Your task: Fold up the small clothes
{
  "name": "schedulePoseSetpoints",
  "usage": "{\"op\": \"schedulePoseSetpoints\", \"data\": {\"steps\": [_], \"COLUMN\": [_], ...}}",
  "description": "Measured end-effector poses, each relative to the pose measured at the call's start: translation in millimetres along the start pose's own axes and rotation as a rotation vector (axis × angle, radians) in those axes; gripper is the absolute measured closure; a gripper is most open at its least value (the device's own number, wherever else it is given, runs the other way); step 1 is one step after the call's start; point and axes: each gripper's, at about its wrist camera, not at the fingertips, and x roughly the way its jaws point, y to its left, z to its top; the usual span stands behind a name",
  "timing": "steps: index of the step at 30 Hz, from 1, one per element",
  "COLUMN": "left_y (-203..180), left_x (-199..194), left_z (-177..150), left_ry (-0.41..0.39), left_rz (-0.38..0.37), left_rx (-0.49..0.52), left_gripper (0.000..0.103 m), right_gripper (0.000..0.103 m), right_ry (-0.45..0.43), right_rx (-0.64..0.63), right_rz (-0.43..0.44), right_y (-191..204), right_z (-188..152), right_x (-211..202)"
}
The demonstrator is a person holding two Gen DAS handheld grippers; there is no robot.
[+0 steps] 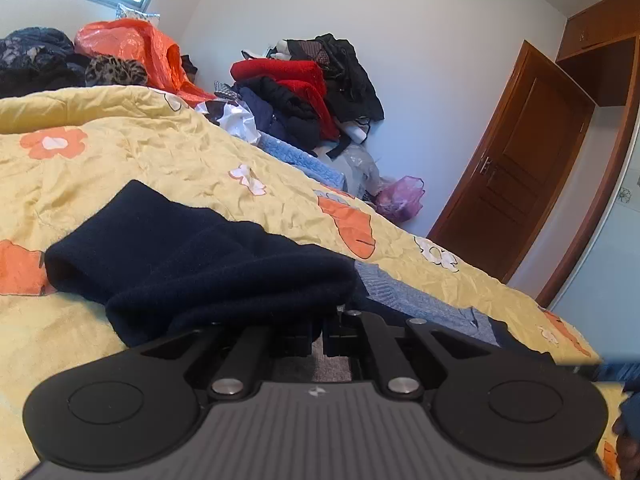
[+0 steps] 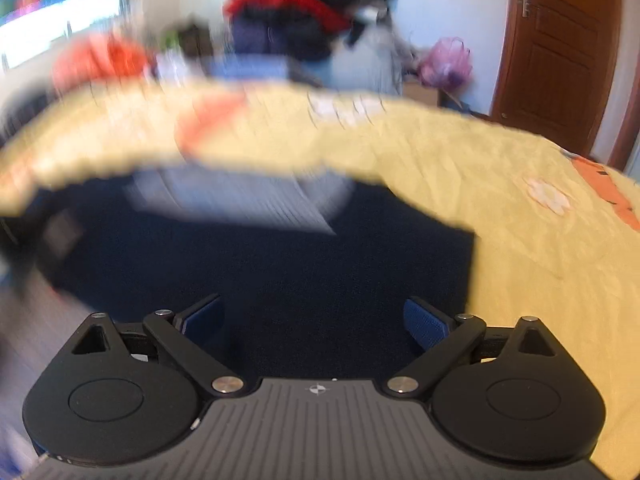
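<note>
A small dark navy sweater (image 1: 192,256) with a grey-blue knit panel (image 1: 416,296) lies on a yellow flowered bedspread (image 1: 160,160). My left gripper (image 1: 318,330) is shut on a fold of the navy sweater, whose cloth bunches over the fingertips and hides them. In the blurred right wrist view the same navy sweater (image 2: 280,280) and its grey-blue panel (image 2: 240,196) lie just ahead. My right gripper (image 2: 314,320) is open above the navy cloth, its blue pads (image 2: 424,326) wide apart and holding nothing.
A heap of red, black and navy clothes (image 1: 304,88) sits at the bed's far side. An orange plastic bag (image 1: 136,48) and dark garments (image 1: 36,56) lie at the far left. A purple bag (image 1: 400,196) sits on the floor by a brown door (image 1: 516,160).
</note>
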Motion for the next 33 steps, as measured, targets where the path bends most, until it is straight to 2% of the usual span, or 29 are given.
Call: {"op": "schedulePoseSetpoints", "data": {"steps": [2, 3, 7, 9, 11, 14, 18, 19, 21, 22, 23, 28, 29, 31, 32, 33], "left_y": [0.5, 0.5, -0.9, -0.9, -1.0, -0.8, 2.5, 2.3, 3.3, 4.3, 5.2, 6.5, 6.6, 6.9, 6.4, 6.1], "left_x": [1.5, 2.4, 3.1, 2.8, 2.9, 2.8, 3.3, 3.5, 4.2, 4.5, 4.4, 3.0, 1.7, 0.7, 0.7, 0.8], "left_z": [-0.2, -0.1, -0.7, -0.8, -0.9, -0.9, 0.1, 0.2, 1.0, 1.5, 1.9, 2.5, 2.3, 2.0, 2.1, 2.2], "left_ry": [0.009, 0.014, 0.018, 0.020, 0.023, 0.030, 0.036, 0.039, 0.047, 0.050, 0.051, 0.044, 0.034, 0.030, 0.031, 0.034], "left_rz": [0.001, 0.001, 0.005, 0.006, 0.006, 0.003, -0.012, -0.014, -0.018, -0.021, -0.024, -0.033, -0.034, -0.034, -0.033, -0.033], "left_rx": [-0.004, -0.002, 0.006, 0.007, 0.008, 0.005, -0.013, -0.012, -0.021, -0.029, -0.034, -0.041, -0.039, -0.038, -0.035, -0.033], "left_gripper": [0.099, 0.099, 0.099, 0.099, 0.098, 0.098, 0.098, 0.098, 0.098, 0.098, 0.098, 0.098, 0.098, 0.098, 0.097, 0.096], "right_gripper": [0.001, 0.001, 0.002, 0.006, 0.016, 0.020, 0.022, 0.022, 0.031, 0.048, 0.073, 0.083, 0.089, 0.090, 0.091, 0.091], "right_ry": [-0.017, -0.002, 0.050, 0.118, 0.212, 0.315, 0.394, 0.408, 0.445, 0.466, 0.485, 0.507, 0.496, 0.442, 0.398, 0.348], "right_rx": [0.053, 0.037, -0.178, -0.309, -0.455, -0.672, -0.738, -0.744, -0.736, -0.722, -0.704, -0.576, -0.540, -0.452, -0.379, -0.253], "right_rz": [0.160, 0.219, 0.432, 0.520, 0.528, 0.510, 0.538, 0.542, 0.568, 0.580, 0.584, 0.581, 0.595, 0.622, 0.640, 0.660], "right_y": [20.1, 37.2, 121.6, 161.2, 199.6, 240.7, 261.9, 265.1, 266.2, 265.6, 263.9, 250.9, 245.9, 227.5, 209.9, 182.9], "right_z": [18.1, 27.9, 64.5, 79.0, 86.0, 83.2, 84.3, 85.7, 87.1, 88.6, 90.1, 94.7, 96.3, 102.6, 107.0, 110.3], "right_x": [-6.6, -6.1, 0.4, 12.0, 28.6, 45.7, 53.7, 55.2, 60.2, 63.5, 67.9, 82.1, 81.1, 72.4, 66.4, 62.1]}}
